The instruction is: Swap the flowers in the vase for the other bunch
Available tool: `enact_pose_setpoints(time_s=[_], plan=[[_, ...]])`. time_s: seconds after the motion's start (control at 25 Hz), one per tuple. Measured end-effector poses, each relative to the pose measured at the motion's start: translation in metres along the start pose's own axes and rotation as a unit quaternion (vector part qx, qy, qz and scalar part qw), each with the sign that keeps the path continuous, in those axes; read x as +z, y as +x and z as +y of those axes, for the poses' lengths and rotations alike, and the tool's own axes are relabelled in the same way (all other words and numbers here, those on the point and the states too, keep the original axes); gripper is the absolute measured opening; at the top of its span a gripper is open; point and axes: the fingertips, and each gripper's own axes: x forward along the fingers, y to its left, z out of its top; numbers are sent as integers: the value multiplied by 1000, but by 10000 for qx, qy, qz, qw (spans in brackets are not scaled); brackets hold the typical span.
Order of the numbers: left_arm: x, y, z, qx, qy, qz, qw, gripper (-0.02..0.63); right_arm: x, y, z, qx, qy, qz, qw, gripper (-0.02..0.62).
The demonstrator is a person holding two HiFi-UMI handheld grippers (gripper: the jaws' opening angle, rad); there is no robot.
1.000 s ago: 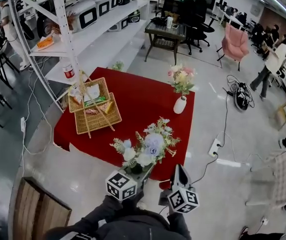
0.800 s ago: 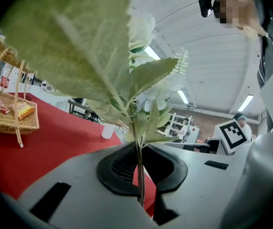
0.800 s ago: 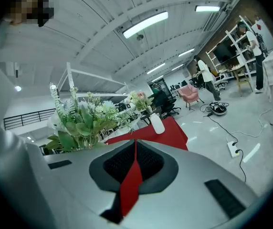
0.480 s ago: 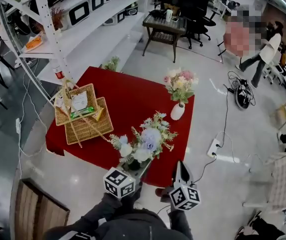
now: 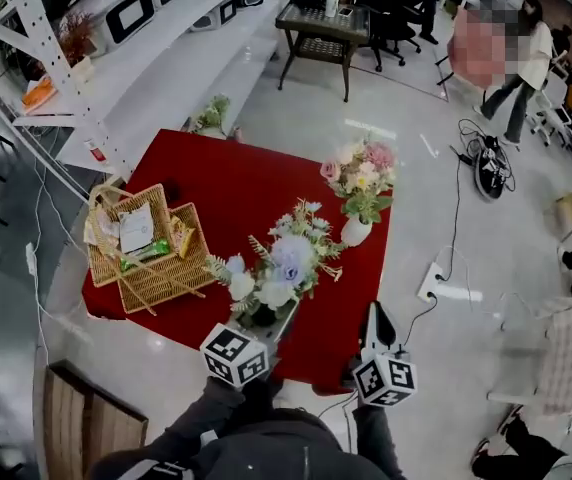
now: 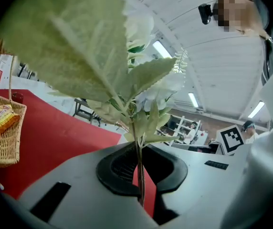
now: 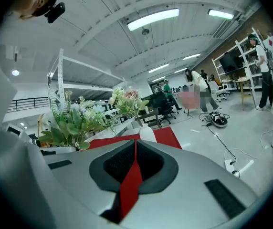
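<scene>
Bunch (image 5: pixel 274 268), pale and leafy, in left gripper (image 6: pixel 140 168)

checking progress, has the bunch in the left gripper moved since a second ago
Yes. The bunch in the left gripper has advanced further over the red cloth, ending nearer the white vase.
</scene>
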Motion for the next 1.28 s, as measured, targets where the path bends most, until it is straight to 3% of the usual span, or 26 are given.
enact_pose_setpoints(time_s=[0.32,0.68,0.72,0.84,1.08,1.28], plan=[[10,26,46,205,-182,38,9996,23,35,60,4,284,-584,-98,9978,12],[0,46,64,354,-499,172,9980,23,54,98,2,588,-1040,1,9928,18],[-1,47,64,398,-532,158,9977,23,56,101,2,659,-1083,9,9919,40],[0,51,64,493,-635,91,9967,23,61,112,3,987,-1125,55,9887,222],[5,49,59,687,-681,-2,9953,23,56,137,5,1410,-1654,443,9751,255],[10,56,53,739,-662,-126,9950,24,54,155,1,1517,-1974,515,9671,255]])
